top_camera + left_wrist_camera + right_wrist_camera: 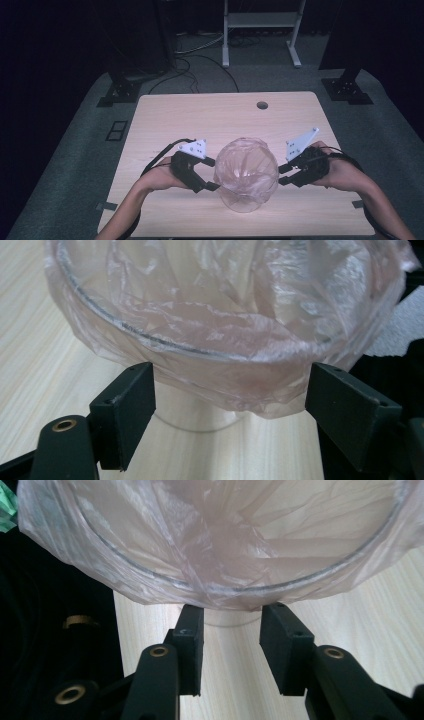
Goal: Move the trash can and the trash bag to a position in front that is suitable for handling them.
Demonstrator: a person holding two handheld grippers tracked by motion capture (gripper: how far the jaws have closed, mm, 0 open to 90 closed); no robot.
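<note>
Both tools flank a clear glass bowl near the surface's front edge. Left tool stands released, jaws wide below the rim. Right tool is also released, jaws narrower. A thin pinkish plastic bag lines the bowl and drapes over its rim.

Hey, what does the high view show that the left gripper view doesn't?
High view: the whole table with its round hole, the floor cables, both forearms, and the left gripper and right gripper flanking the bowl.
Left gripper view: close up, the bag's edge hanging below the rim between wide jaws that do not press it.
Both: the clear bowl lined with a thin pinkish bag, on light wood.
</note>
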